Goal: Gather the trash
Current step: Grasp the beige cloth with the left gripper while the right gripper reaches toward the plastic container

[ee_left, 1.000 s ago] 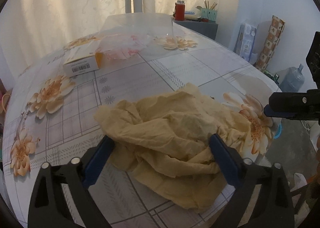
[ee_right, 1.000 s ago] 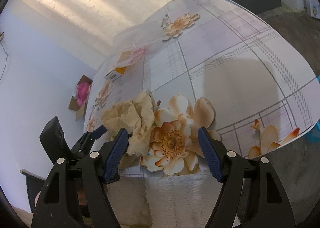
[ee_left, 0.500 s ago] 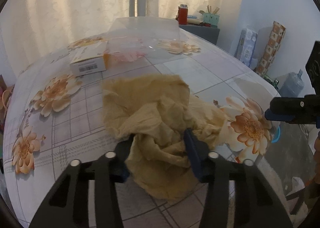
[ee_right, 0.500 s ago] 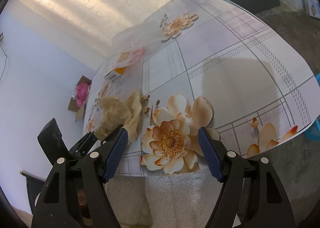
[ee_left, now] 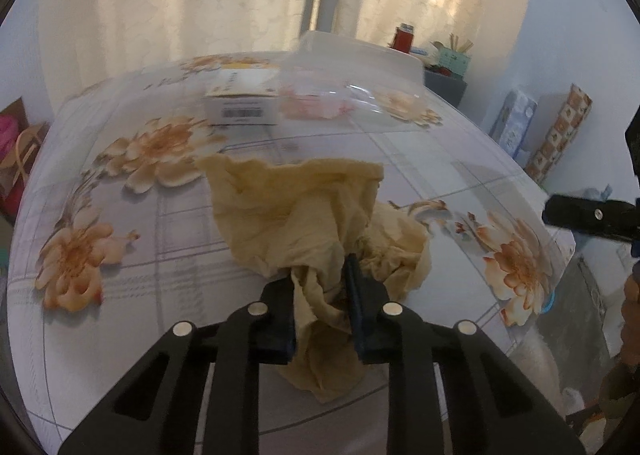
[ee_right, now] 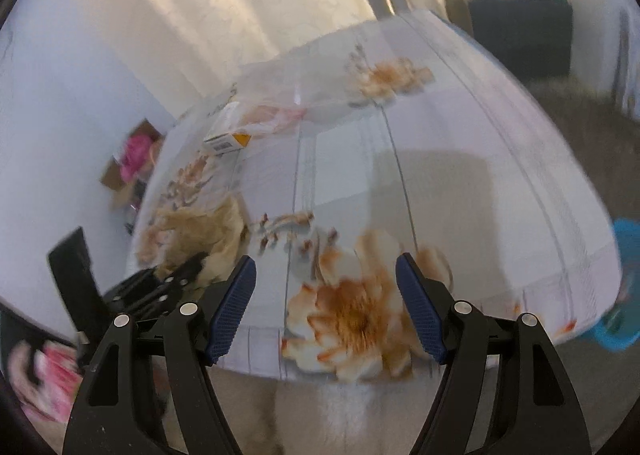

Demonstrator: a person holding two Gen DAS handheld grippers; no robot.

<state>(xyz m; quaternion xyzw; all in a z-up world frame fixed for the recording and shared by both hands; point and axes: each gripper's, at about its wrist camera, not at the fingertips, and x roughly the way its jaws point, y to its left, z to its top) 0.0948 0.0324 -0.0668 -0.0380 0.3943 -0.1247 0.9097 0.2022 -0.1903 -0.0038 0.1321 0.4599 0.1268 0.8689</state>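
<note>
A crumpled tan paper wrapper (ee_left: pixel 308 223) hangs in my left gripper (ee_left: pixel 322 287), which is shut on it and holds it just above the flowered tablecloth (ee_left: pixel 120 287). The wrapper also shows in the right wrist view (ee_right: pixel 200 235), with the left gripper (ee_right: pixel 176 275) beside it. My right gripper (ee_right: pixel 326 307) is open and empty over the near table edge, right of the wrapper. A small white box with a barcode (ee_left: pixel 242 105) and a clear plastic bag (ee_left: pixel 340 95) lie farther back on the table.
A blue bin (ee_right: pixel 624 287) stands on the floor at the table's right edge. A grey cabinet (ee_right: pixel 520 35) with a red jar stands behind the table. A cardboard box with pink stuff (ee_right: pixel 134 163) sits on the floor at left. Curtains hang behind.
My left gripper has closed on the tan wrapper and lifted it up off the table. My right gripper has shifted toward the table, still open.
</note>
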